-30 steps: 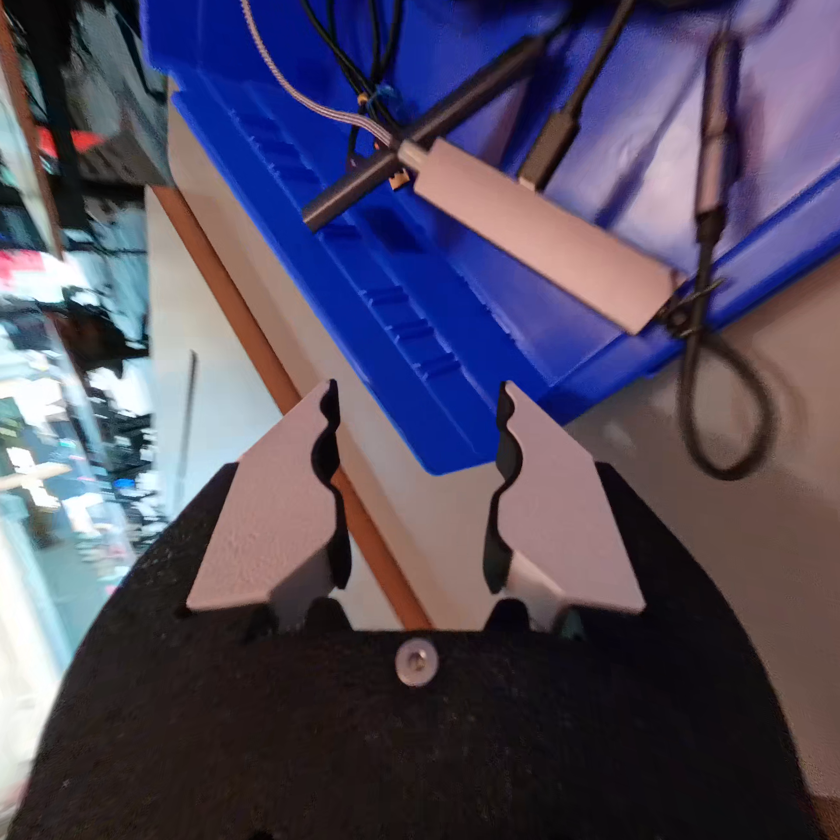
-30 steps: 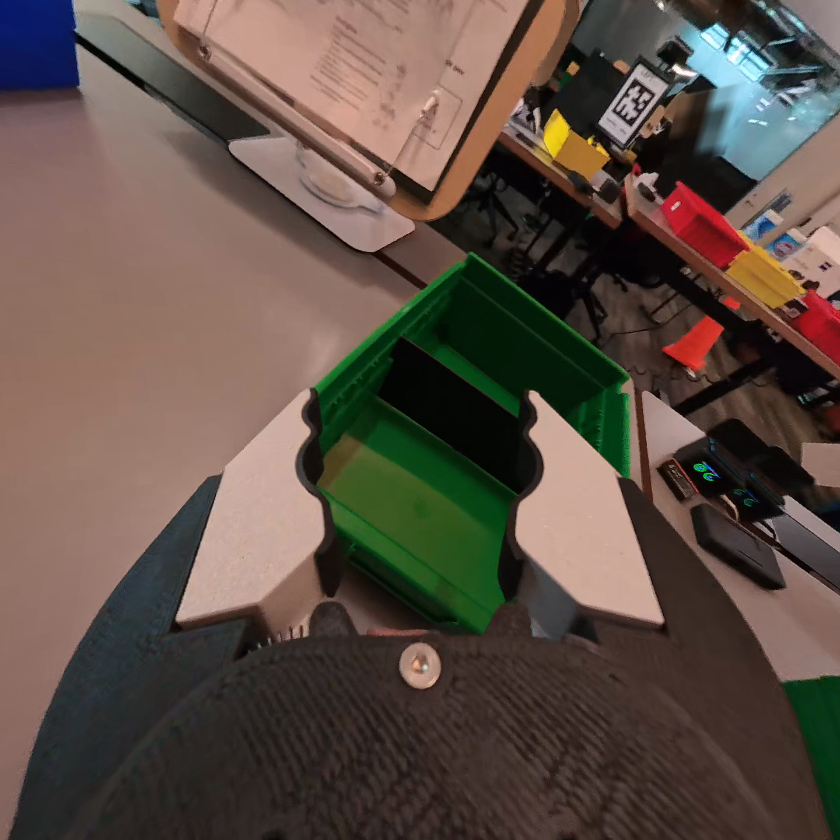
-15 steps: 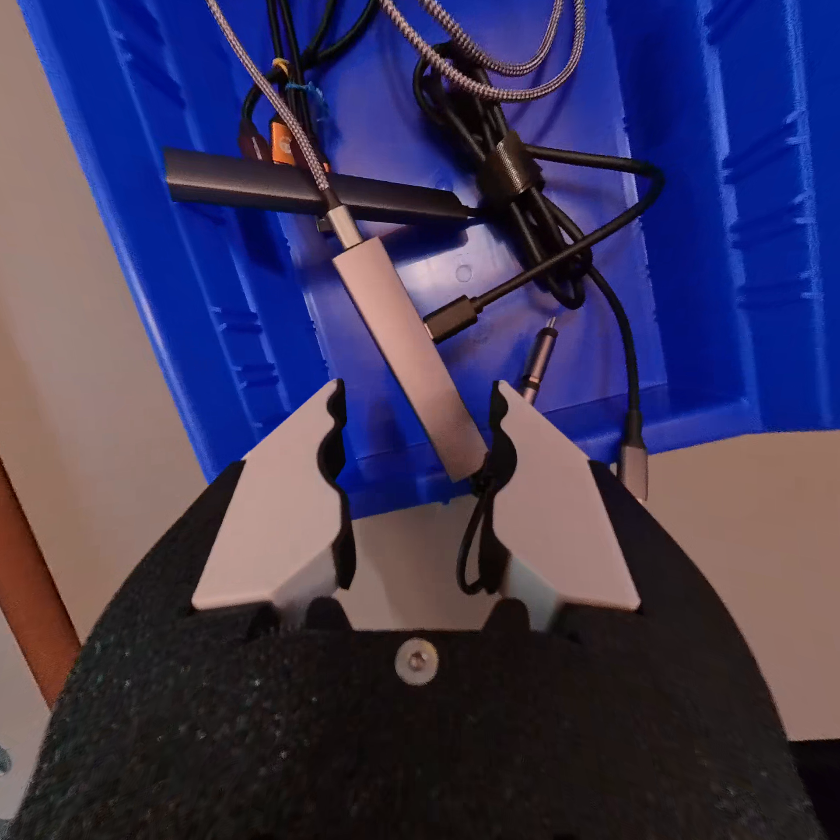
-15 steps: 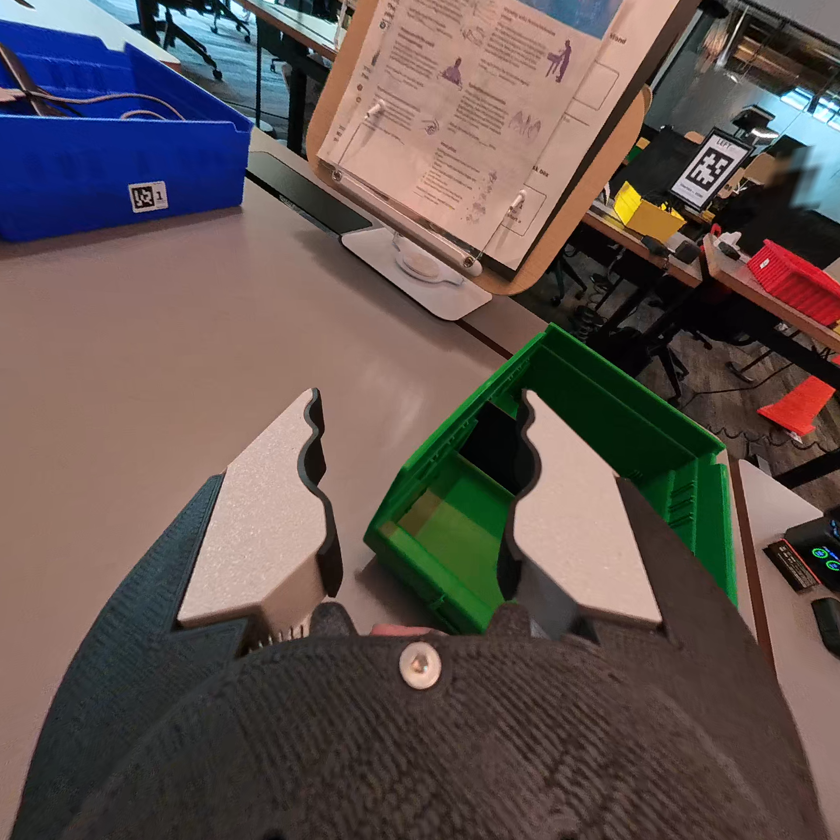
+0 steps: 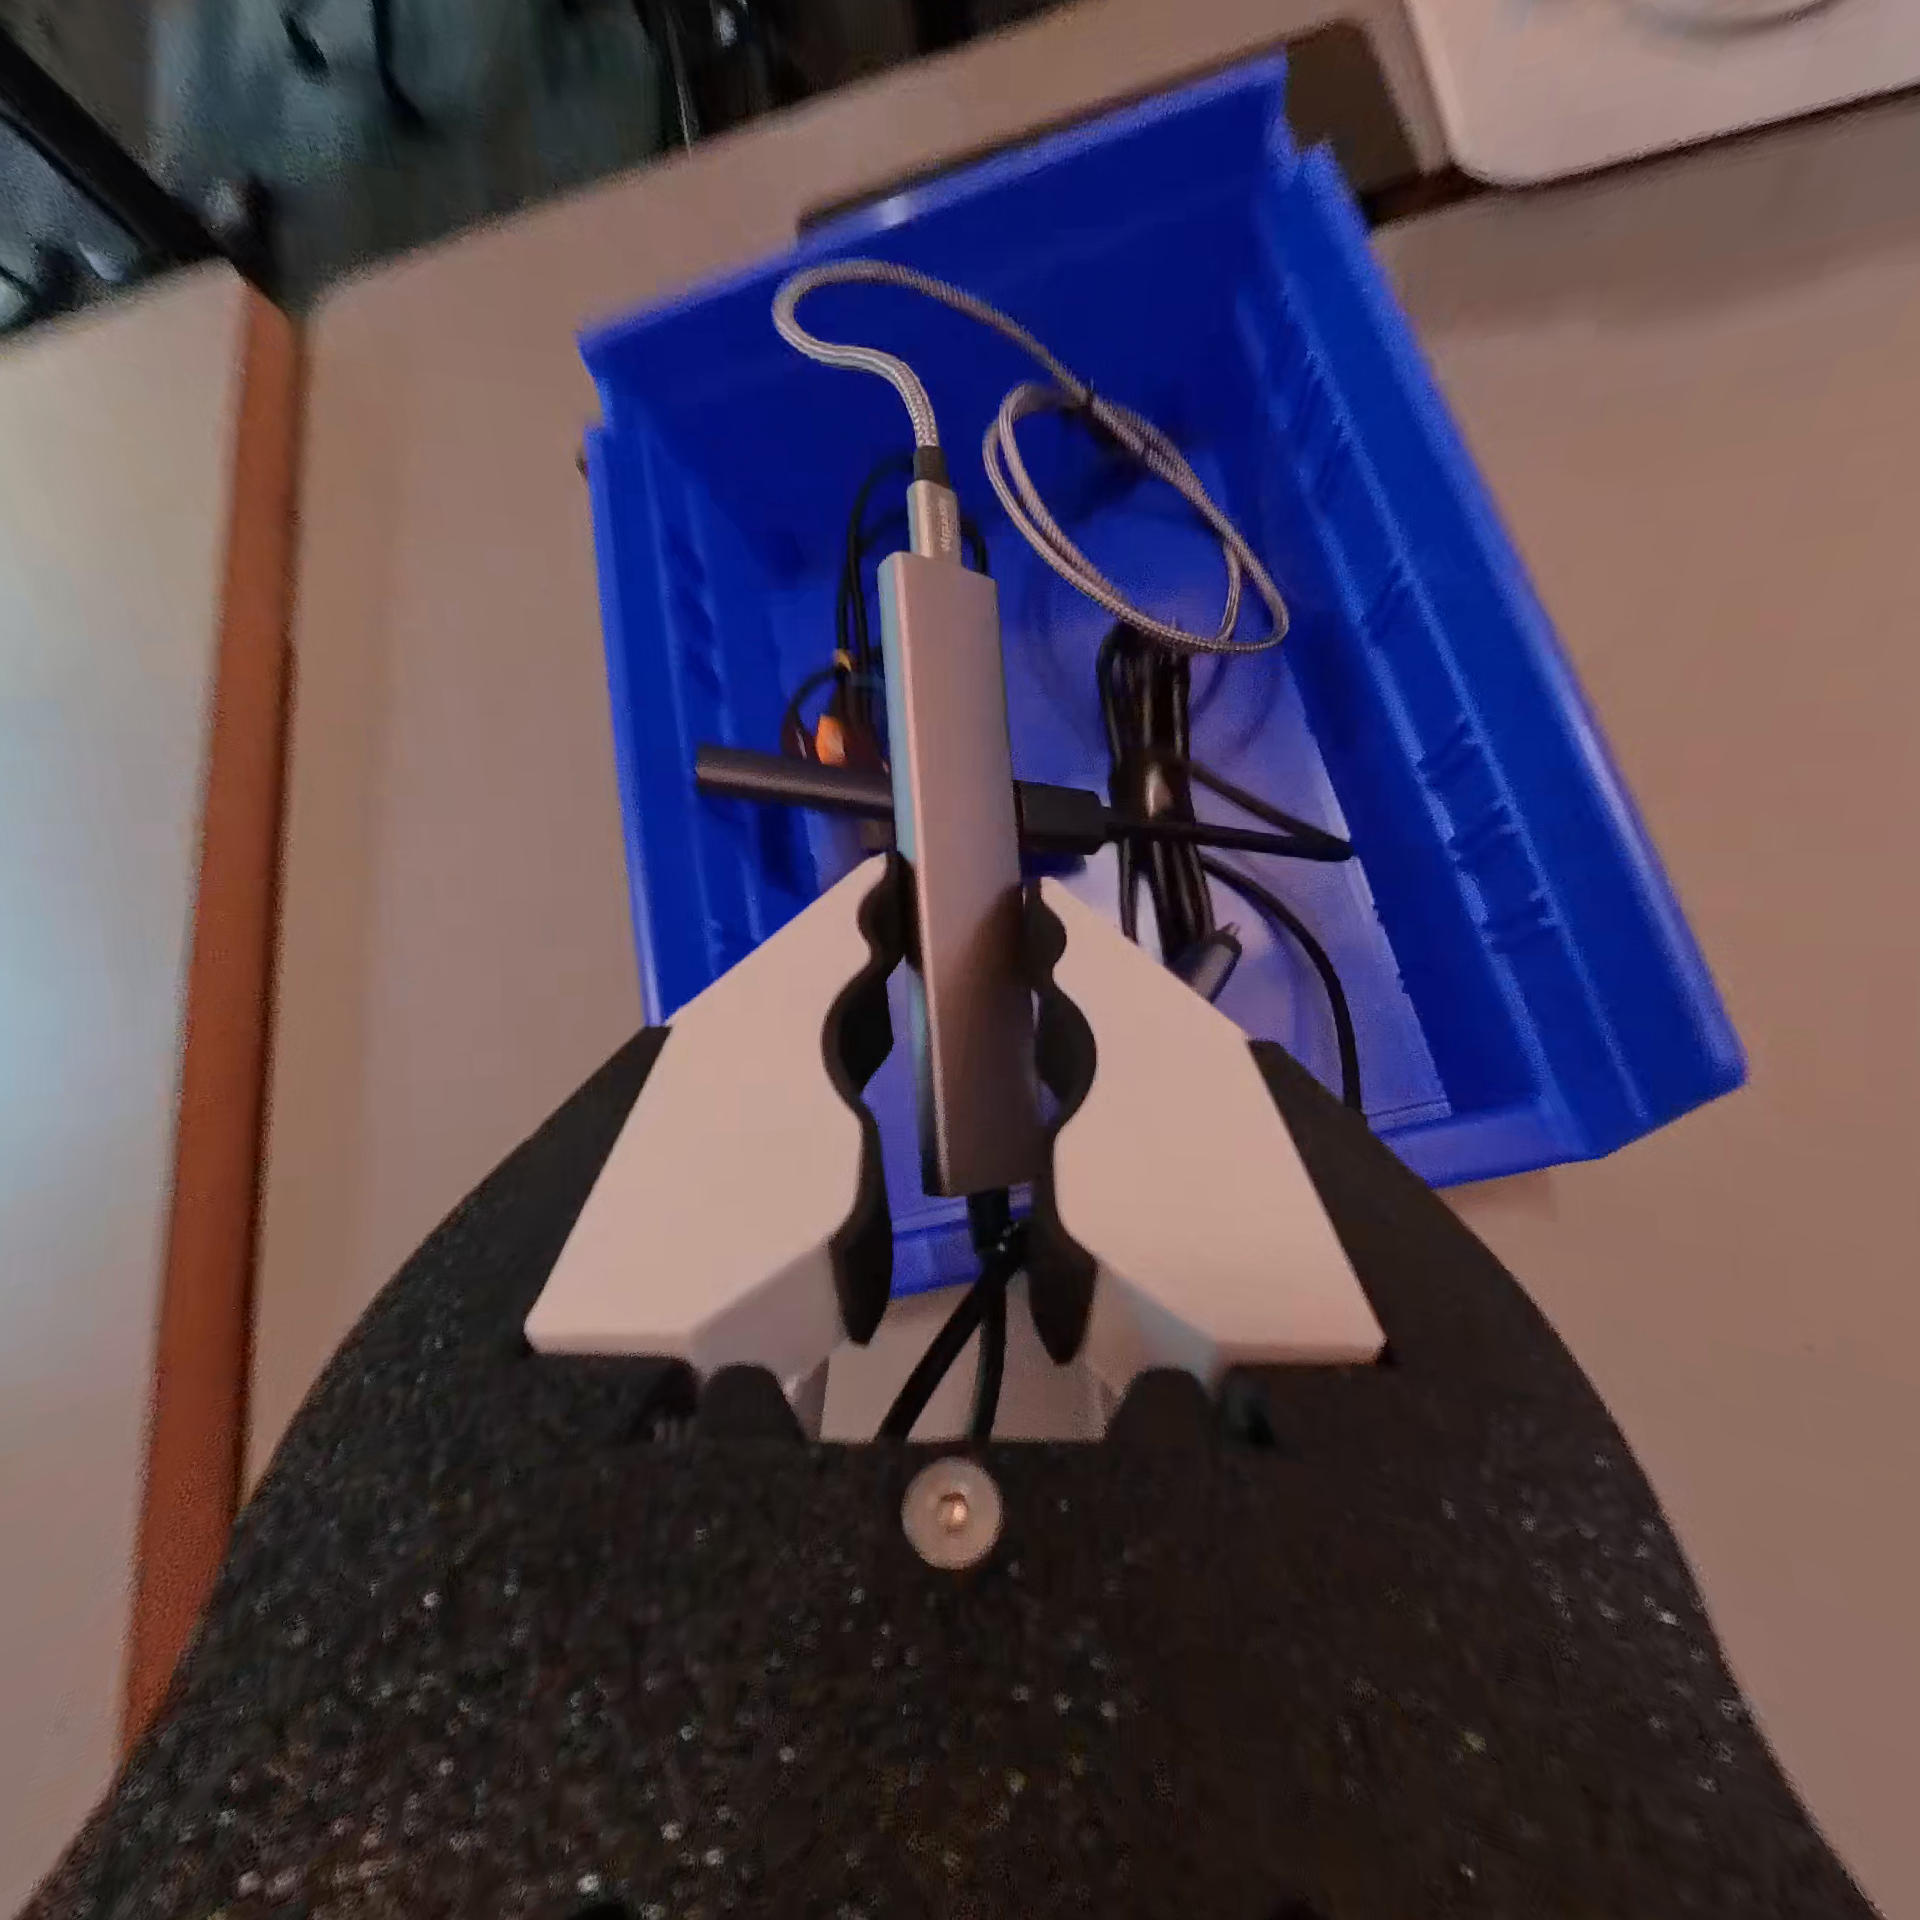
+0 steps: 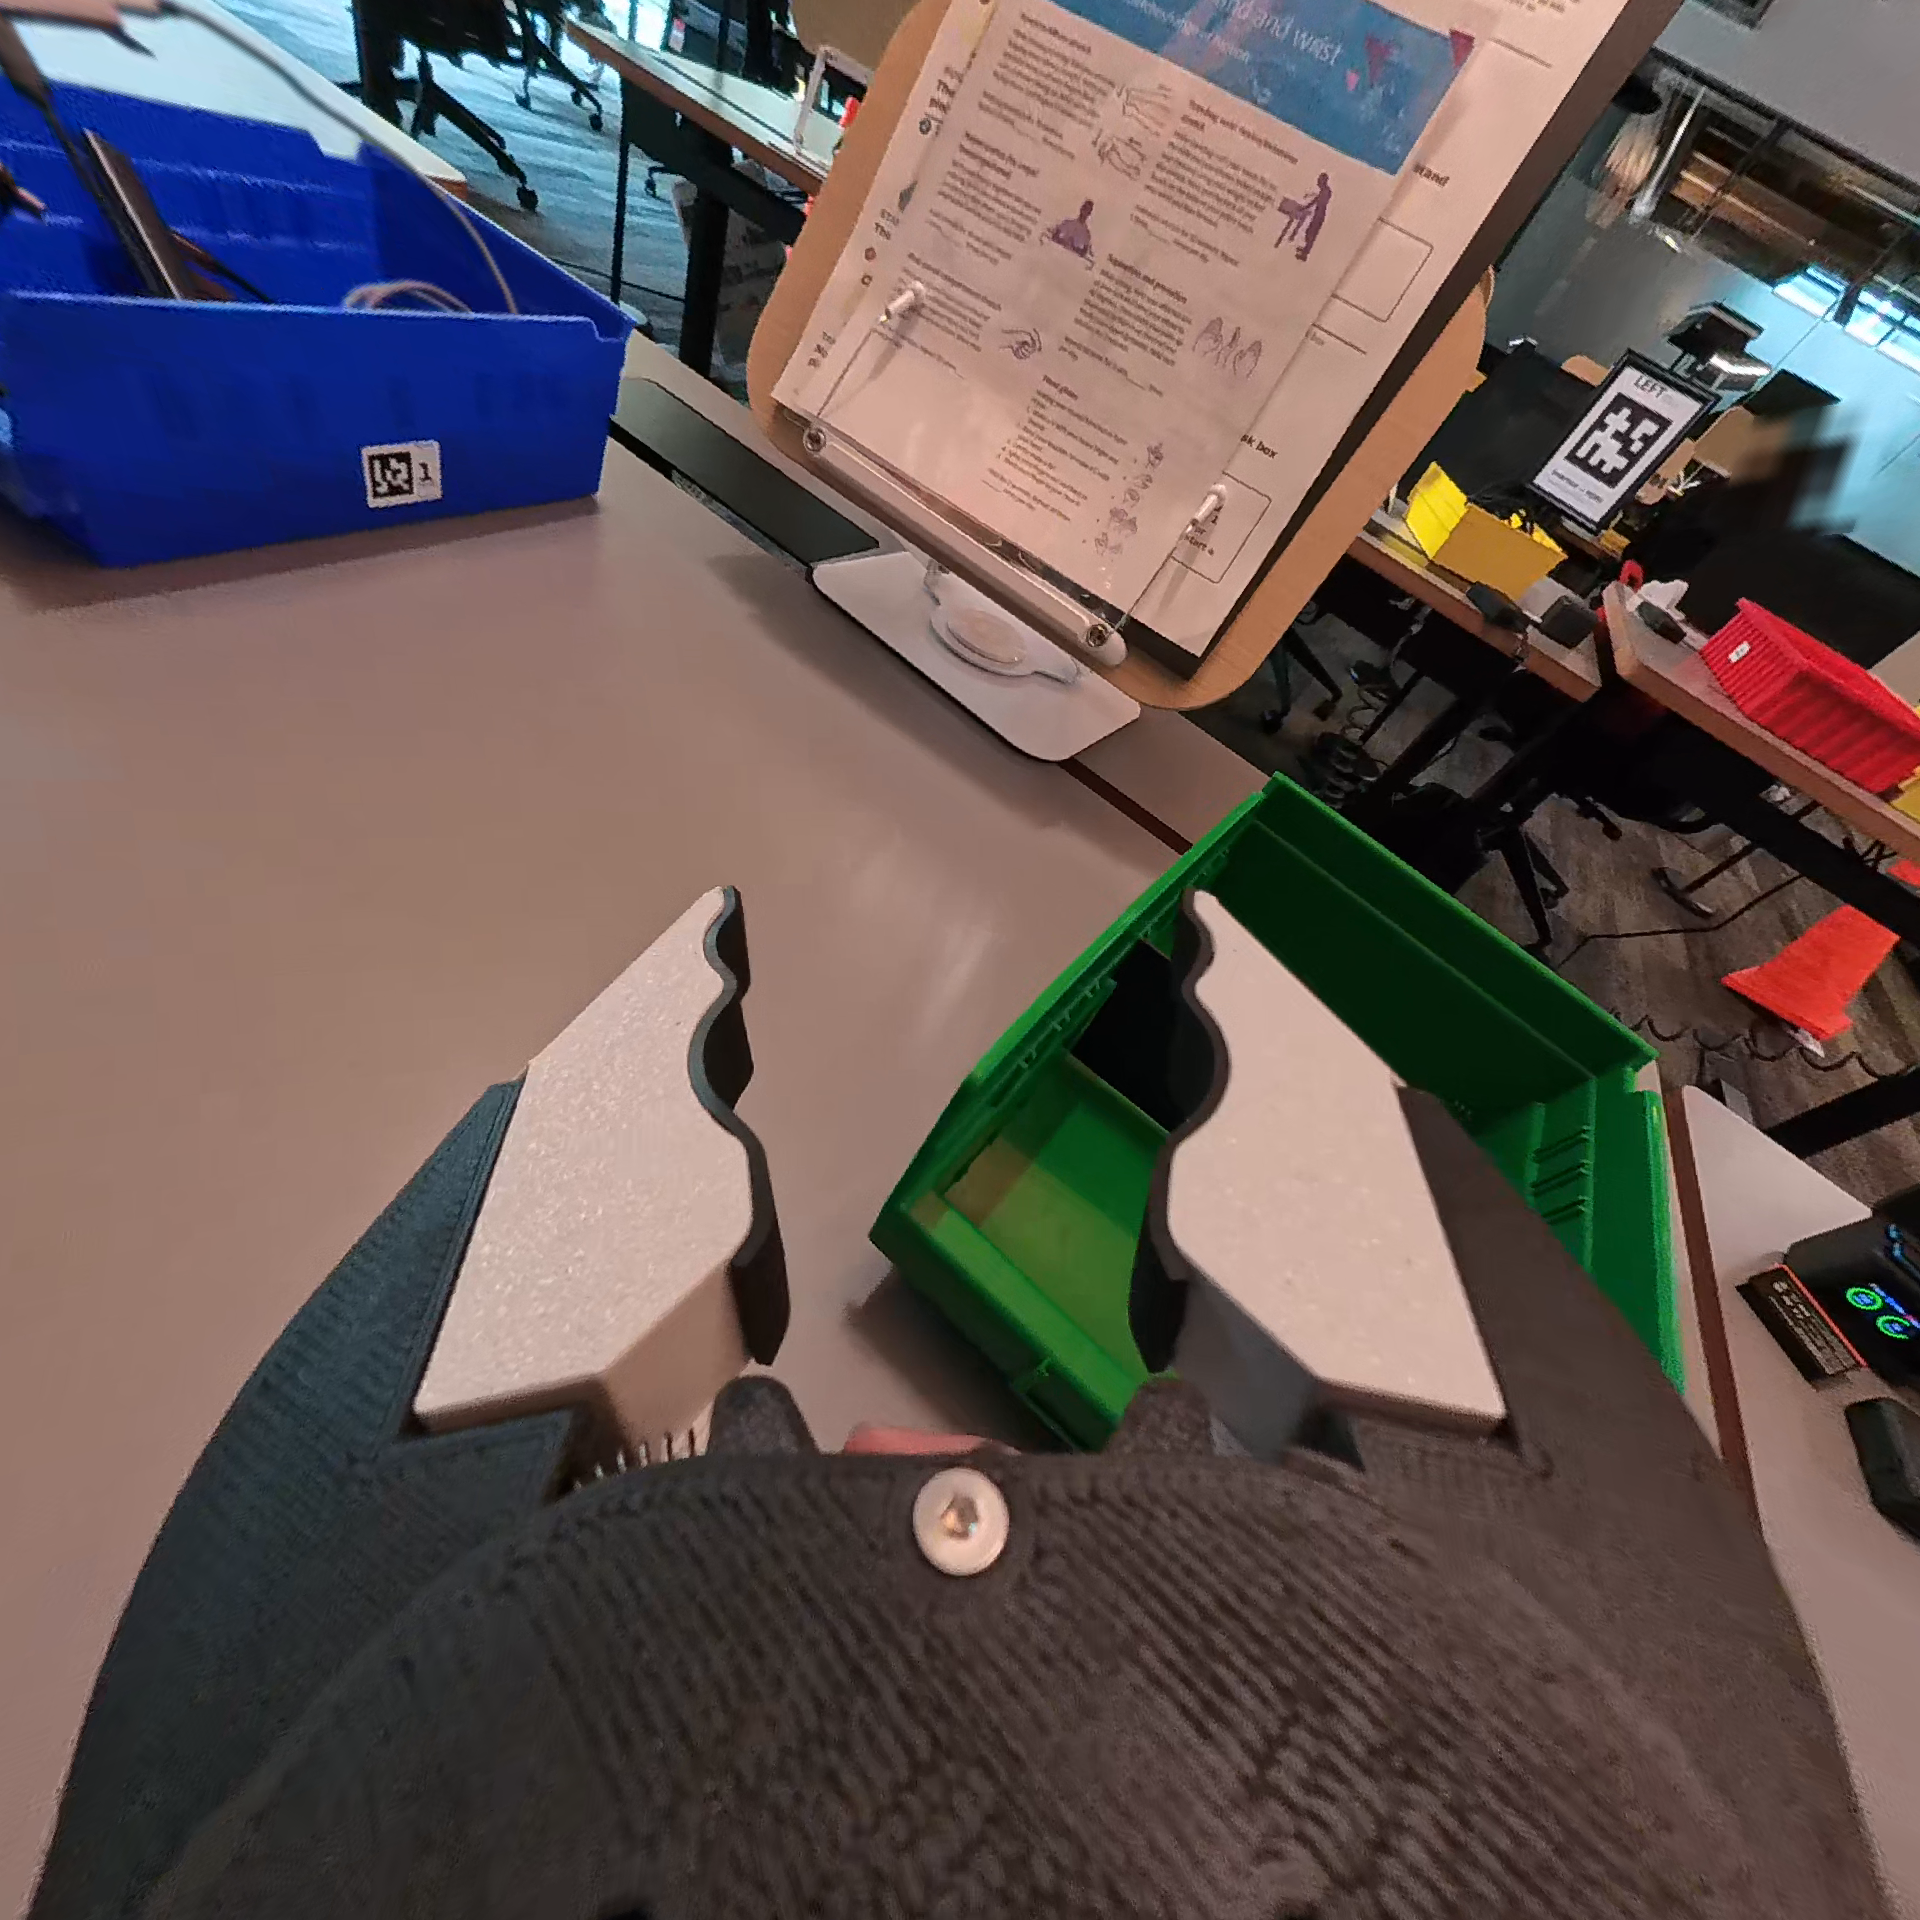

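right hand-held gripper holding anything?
No. The right hand-held gripper is open with nothing between its fingers, hovering over the table beside the green bin.

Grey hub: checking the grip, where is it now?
In the left wrist view, the grey hub sits clamped in the left hand-held gripper, above the blue bin.

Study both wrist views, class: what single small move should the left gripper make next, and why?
Probably lift a little straight up. The left gripper is shut on the grey hub above the blue bin, but the hub's braided cable still loops down among the black cables, so a slow rise should free it without dragging them.
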Motion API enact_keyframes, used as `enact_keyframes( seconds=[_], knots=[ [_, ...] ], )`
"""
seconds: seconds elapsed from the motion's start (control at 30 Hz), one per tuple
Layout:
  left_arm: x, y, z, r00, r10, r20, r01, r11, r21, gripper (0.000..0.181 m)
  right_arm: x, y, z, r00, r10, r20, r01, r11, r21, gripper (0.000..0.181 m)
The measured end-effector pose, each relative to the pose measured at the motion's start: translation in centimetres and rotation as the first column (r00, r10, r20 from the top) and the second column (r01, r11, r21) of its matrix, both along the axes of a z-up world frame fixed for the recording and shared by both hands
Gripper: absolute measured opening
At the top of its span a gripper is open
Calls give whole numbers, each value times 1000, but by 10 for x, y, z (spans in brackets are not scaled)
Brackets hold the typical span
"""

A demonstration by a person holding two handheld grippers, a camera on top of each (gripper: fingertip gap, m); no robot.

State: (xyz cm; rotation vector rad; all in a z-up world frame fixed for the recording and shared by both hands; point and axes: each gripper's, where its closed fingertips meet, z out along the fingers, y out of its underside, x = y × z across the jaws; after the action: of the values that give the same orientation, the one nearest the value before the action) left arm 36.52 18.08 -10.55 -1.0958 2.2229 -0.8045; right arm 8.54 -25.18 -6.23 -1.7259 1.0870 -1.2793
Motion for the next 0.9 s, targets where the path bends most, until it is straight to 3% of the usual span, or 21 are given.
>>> enact_keyframes(
  seconds=[0.03, 0.2, 0.37, 0.53, 0.63, 0.77, 0.9],
  knots=[
    [-1, -2, 12, 999, -20, 48, 19, 1000, 13, 19, 0, 2, 1, 1000, 5, 4, -5, 1000, 6, 81],
    [-14, -15, 79, 951, -99, 294, 70, 992, 106, 19, 0, 14, 5, 999, 26, 19, -26, 1000, -13, 80],
    [-30, -23, 162, 832, -82, 549, 34, 995, 96, 19, 2, 22, 8, 998, 43, 39, -42, 999, -30, 79],
    [-57, -35, 235, 699, -66, 712, 56, 998, 38, 19, 4, 22, 4, 999, 40, 30, -39, 999, -38, 79],
    [-81, -49, 267, 651, -93, 753, 118, 993, 21, 19, 5, 23, 4, 998, 44, 34, -44, 999, -20, 79],
    [-118, -86, 273, 652, -218, 727, 266, 963, 50, 19, 2, 46, 20, 987, 134, 94, -141, 987, 75, 79],
    [-149, -134, 230, 653, -381, 655, 419, 902, 106, 20, -6, 90, 49, 933, 271, 236, -320, 925, 205, 81]
  ],
)
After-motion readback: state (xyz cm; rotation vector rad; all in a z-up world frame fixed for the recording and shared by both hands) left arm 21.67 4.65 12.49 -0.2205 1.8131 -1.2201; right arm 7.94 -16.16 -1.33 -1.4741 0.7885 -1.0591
